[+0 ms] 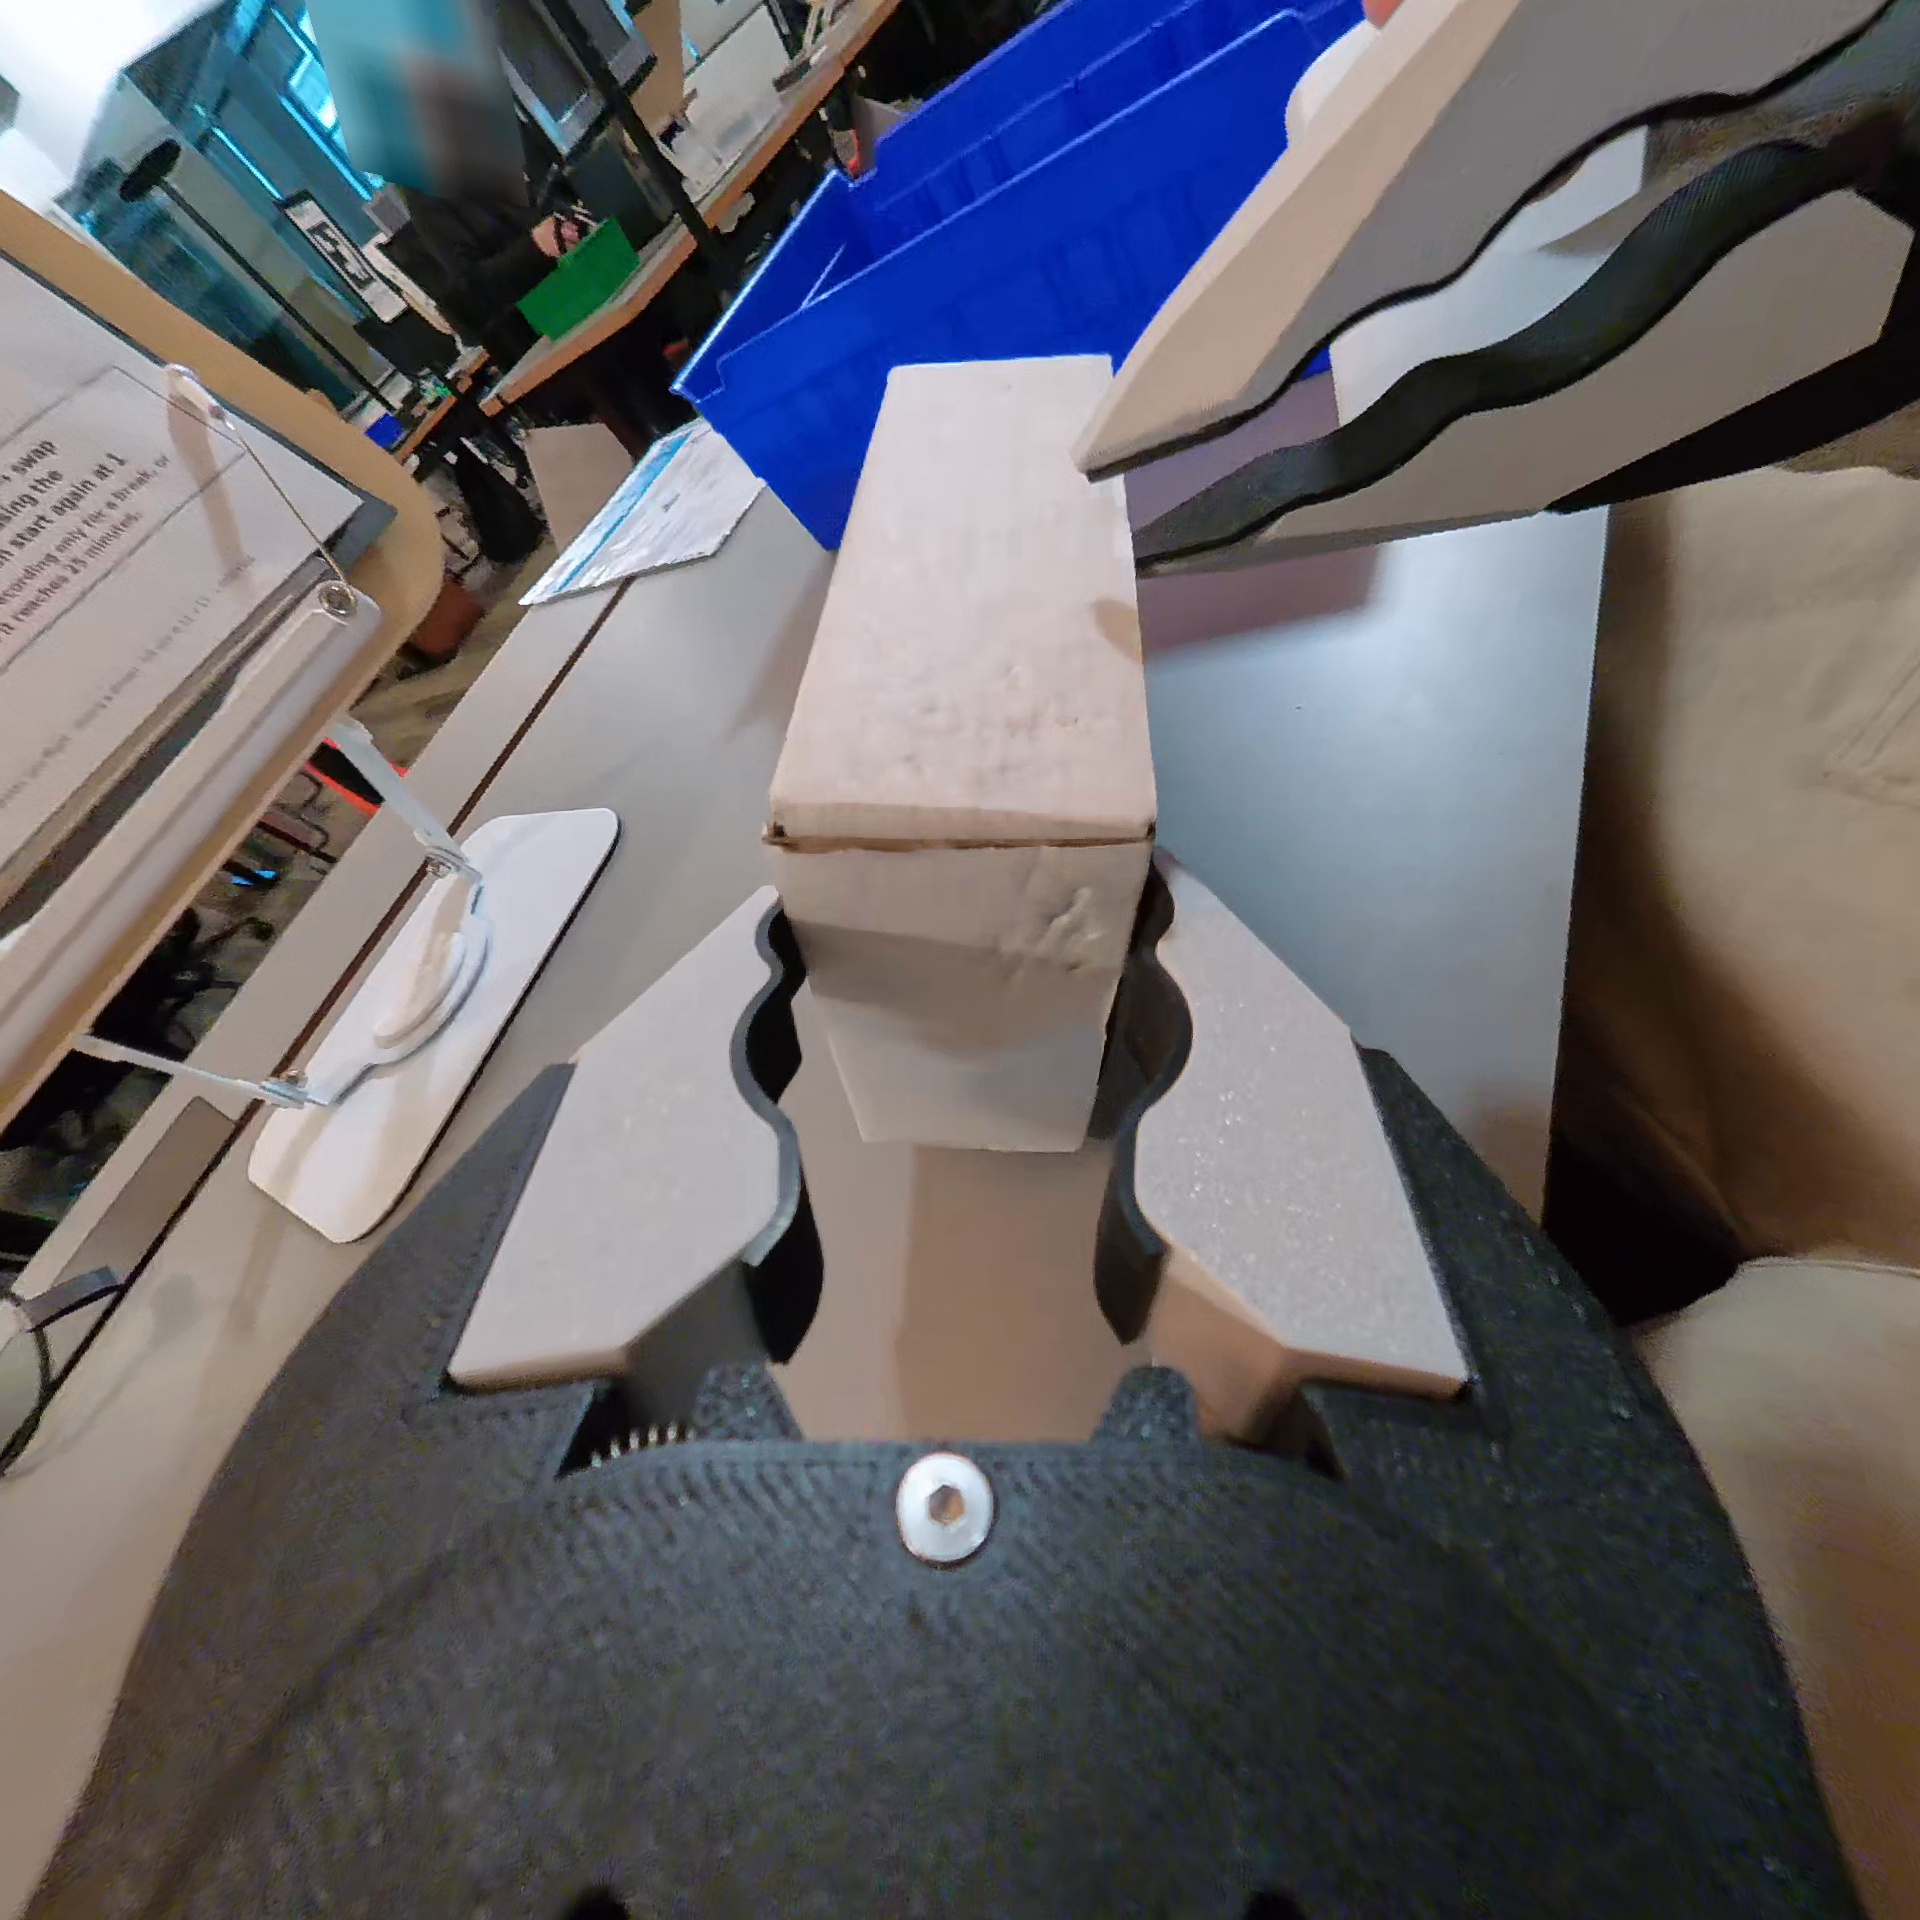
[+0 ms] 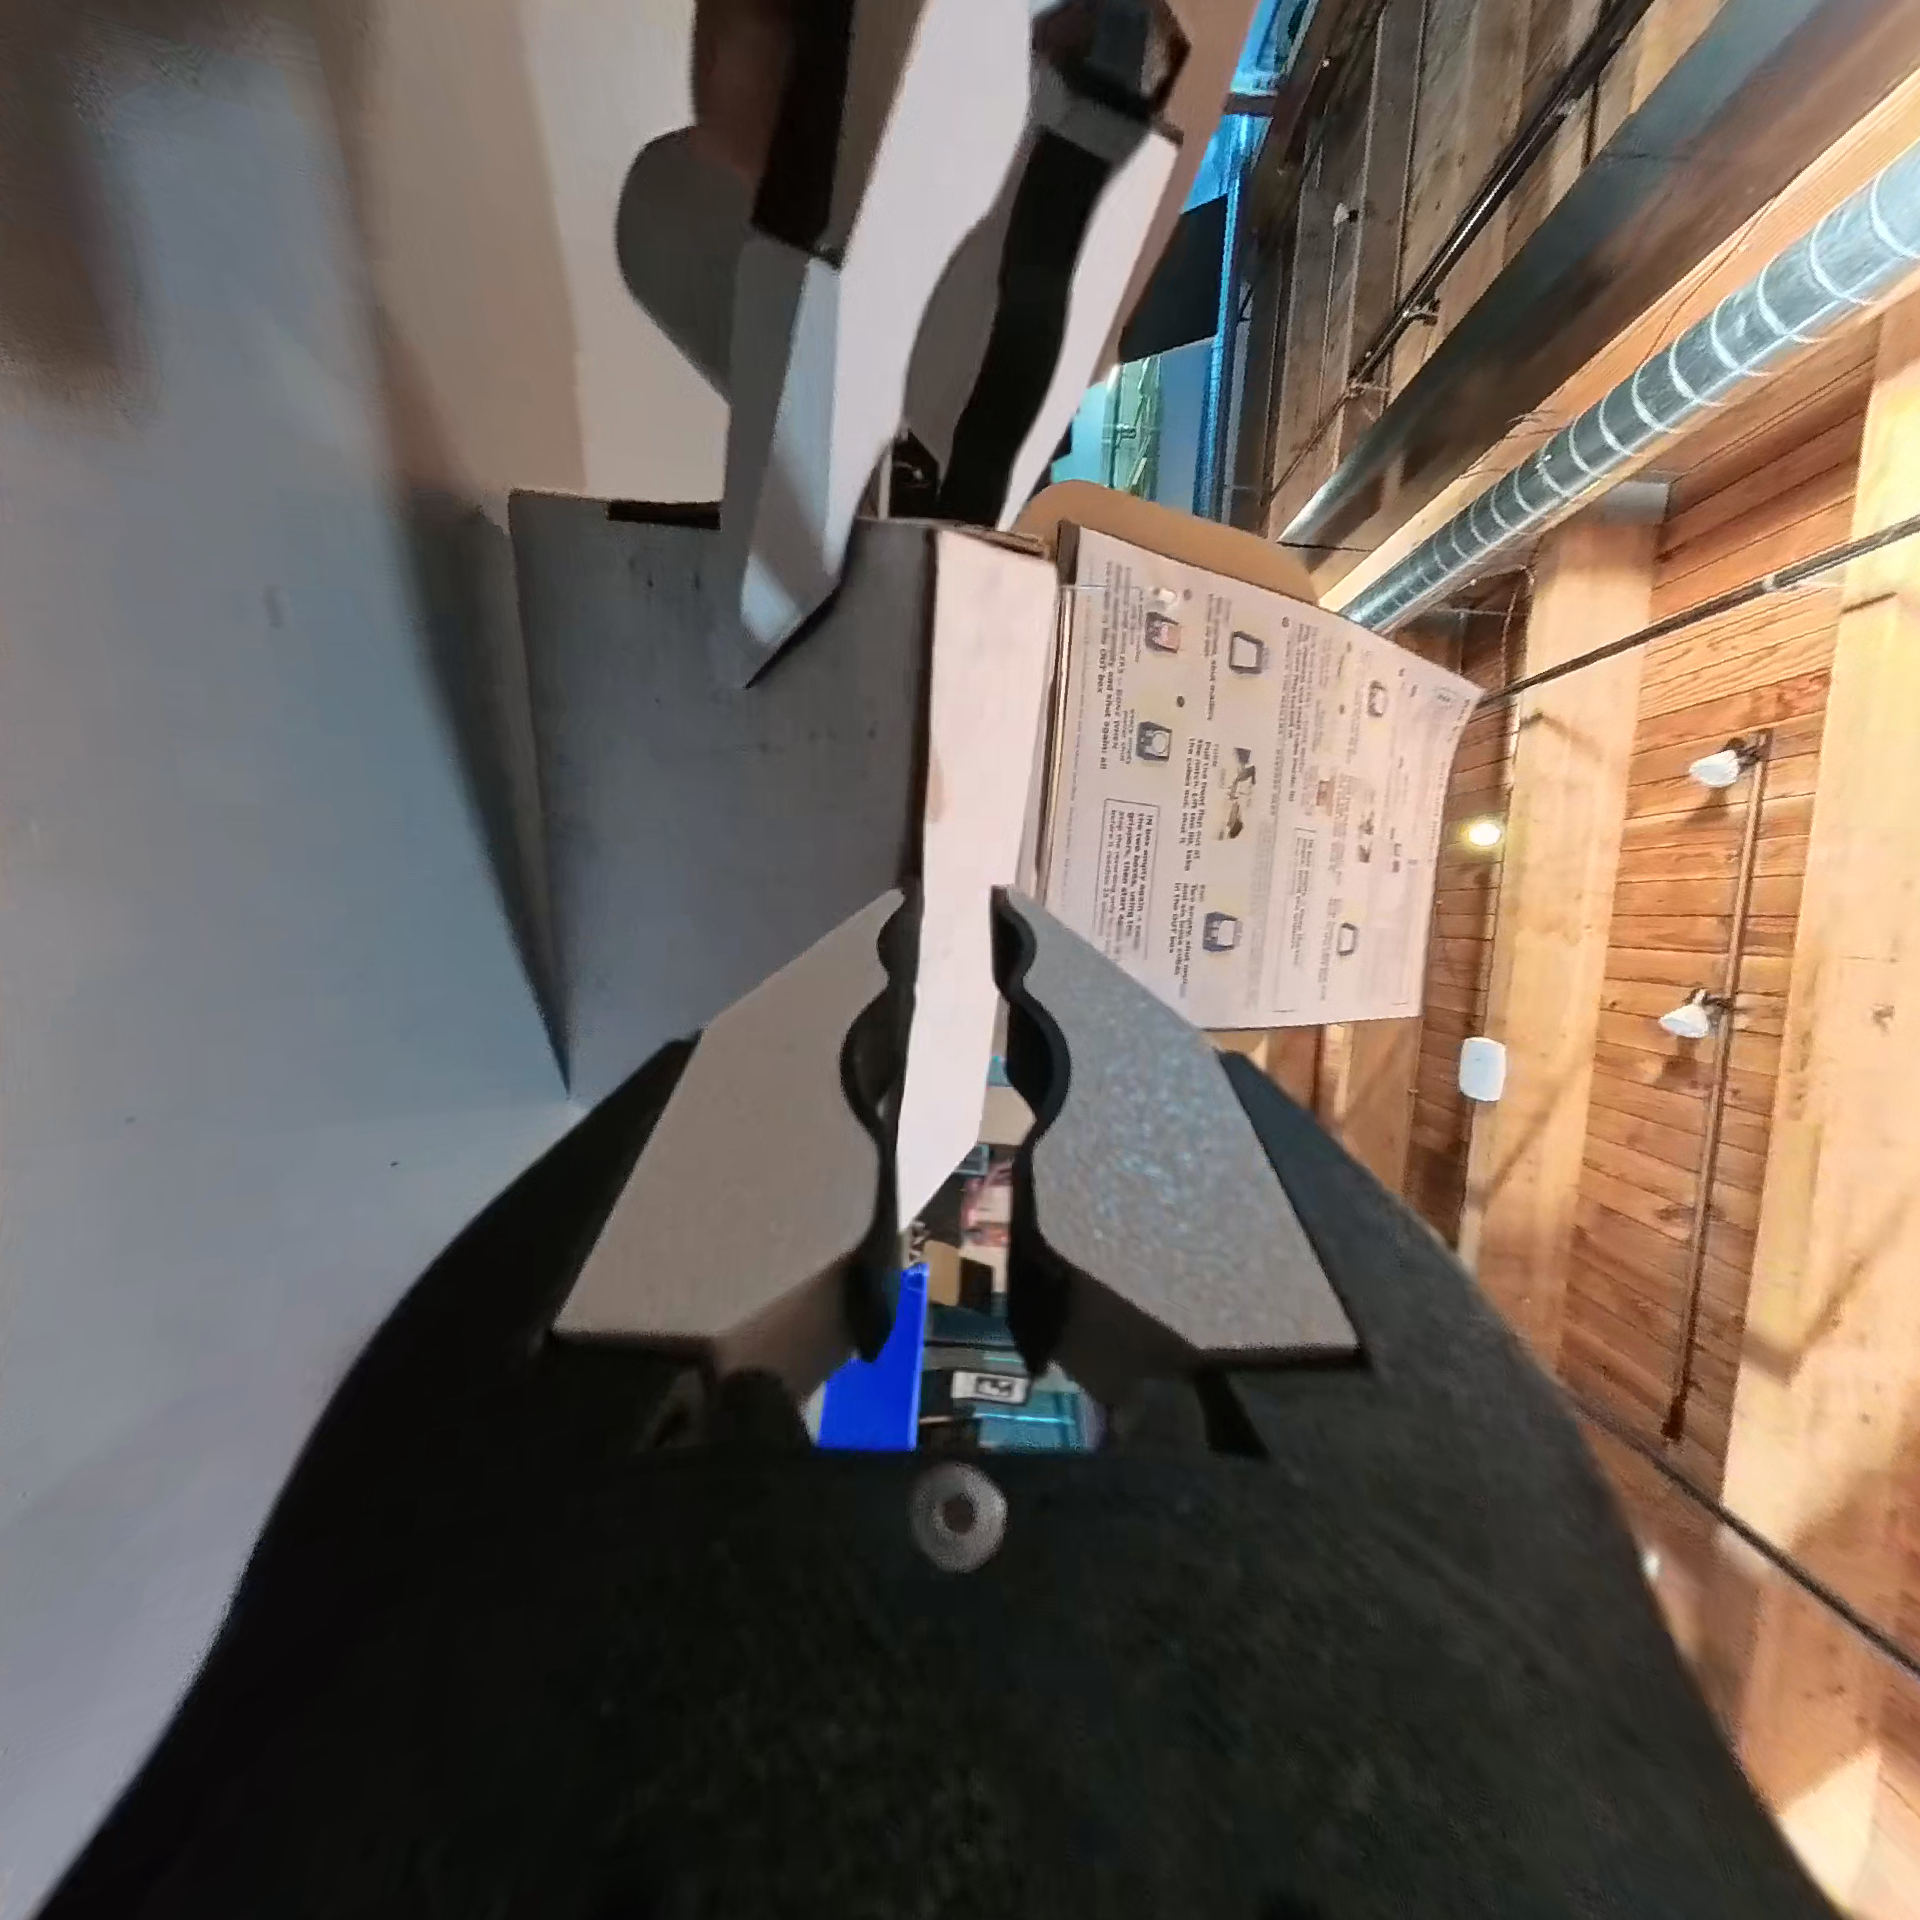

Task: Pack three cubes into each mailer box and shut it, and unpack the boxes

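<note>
A long, narrow white cardboard mailer box (image 1: 961, 634), lid down, is held clear of the grey tabletop (image 1: 1351, 779), w/ the blue plastic bin (image 1: 935, 291) behind it toward the far edge. The left gripper (image 1: 961, 997) is pinched across the box's near end, both pads touching the cardboard sides. In the right wrist view, the right gripper (image 2: 951, 1029) is seen w/ its fingers nearly together around a thin white cardboard flap (image 2: 961, 935); contact appears on the left-hand finger, but a full clamp cannot be confirmed. The step in hand is judged to be opening a packed box for unpacking, or possibly tucking the flap to close it; which one cannot be told. No cubes are visible, so contents are unknown. Next, the flap would need to be worked along its hinge while the box end is kept braced, w/o crushing the already dented cardboard.
</note>
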`<control>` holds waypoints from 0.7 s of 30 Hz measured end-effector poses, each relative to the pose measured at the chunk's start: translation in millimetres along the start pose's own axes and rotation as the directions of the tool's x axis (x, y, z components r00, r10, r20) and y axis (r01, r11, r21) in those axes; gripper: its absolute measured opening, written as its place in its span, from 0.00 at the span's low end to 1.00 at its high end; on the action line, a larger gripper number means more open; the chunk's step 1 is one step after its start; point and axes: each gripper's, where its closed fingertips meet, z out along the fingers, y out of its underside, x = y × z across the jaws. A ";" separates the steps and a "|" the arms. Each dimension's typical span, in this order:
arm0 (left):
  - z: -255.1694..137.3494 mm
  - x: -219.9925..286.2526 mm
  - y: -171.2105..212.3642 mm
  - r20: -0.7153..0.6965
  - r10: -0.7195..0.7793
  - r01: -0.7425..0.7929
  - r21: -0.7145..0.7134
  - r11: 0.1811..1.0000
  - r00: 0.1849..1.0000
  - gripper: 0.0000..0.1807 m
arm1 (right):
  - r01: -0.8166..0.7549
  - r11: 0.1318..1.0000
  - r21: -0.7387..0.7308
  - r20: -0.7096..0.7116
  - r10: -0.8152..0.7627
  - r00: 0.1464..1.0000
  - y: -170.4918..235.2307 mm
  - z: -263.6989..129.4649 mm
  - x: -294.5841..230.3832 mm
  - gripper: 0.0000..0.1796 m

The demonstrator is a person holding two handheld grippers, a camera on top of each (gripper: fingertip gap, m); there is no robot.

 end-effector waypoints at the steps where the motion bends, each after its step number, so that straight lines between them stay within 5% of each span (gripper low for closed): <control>1: 0.0 0.8 0.4 -0.013 -0.012 0.012 -0.002 1.000 1.000 0.34 | 0.029 1.000 0.003 -0.007 -0.029 1.000 -1.3 -0.1 -1.0 0.05; 12: 0.2 5.1 5.1 -0.050 -0.001 -0.001 -0.029 1.000 0.999 0.34 | -0.082 0.996 0.039 0.001 0.082 0.997 -4.4 3.4 -2.1 0.00; 17: 1.5 11.5 1.4 -0.054 0.026 -0.028 -0.039 0.999 0.998 0.34 | -0.264 0.961 0.078 -0.066 0.269 0.961 -2.3 -0.4 23.5 0.01; 21: 4.1 23.7 -4.2 -0.033 0.181 -0.182 -0.041 0.982 0.983 0.34 | -0.530 0.840 0.112 -0.053 0.538 0.841 9.9 -3.0 51.5 0.07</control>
